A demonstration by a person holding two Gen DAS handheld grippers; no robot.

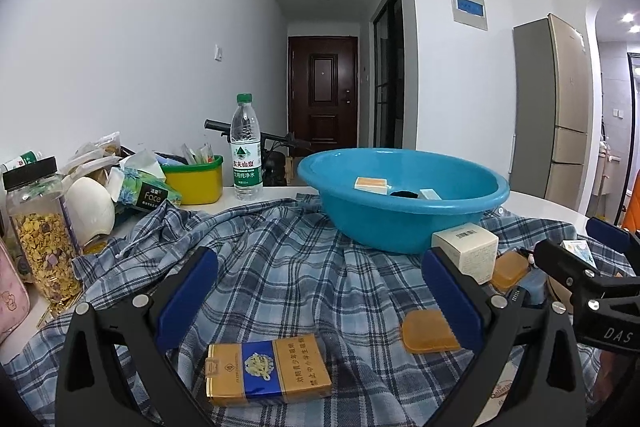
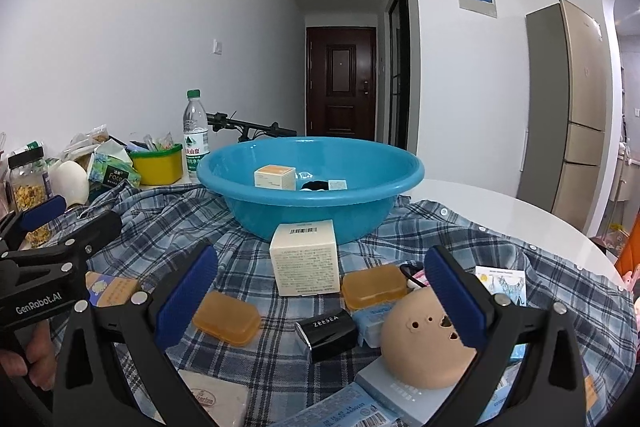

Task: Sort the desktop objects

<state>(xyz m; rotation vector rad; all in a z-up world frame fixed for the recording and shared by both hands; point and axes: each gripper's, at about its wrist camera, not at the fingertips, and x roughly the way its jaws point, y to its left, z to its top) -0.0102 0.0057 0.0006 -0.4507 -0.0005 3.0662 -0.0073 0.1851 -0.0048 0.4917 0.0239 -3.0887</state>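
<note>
**Both claws spread and empty, small items waiting in front of the blue basin**

The sorting looks partly done: the blue basin already holds a small cream box, a dark round thing and a small pale packet, while most of the clutter lies loose on the plaid cloth that covers the tabletop.

The left claw hovers with its jaws wide apart and nothing between them; the gold-and-blue cigarette pack lies flat just below it, and an amber plastic case touches or sits just under its right finger. The right claw is likewise spread and empty, over a cluster: a white barcode carton standing upright, two amber cases, a black ZEESEA box and a tan egg-shaped object with holes against its right finger.

The step in hand appears to be choosing the next pick. The cigarette pack is flat, so the left claw would probably need to come down steeply and catch its narrow sides.

Room is tight on the right, where items touch or overlap. The basin rim stands high, so any carry must rise over it. The white tabletop is bare to the right, its curved edge near.
</note>
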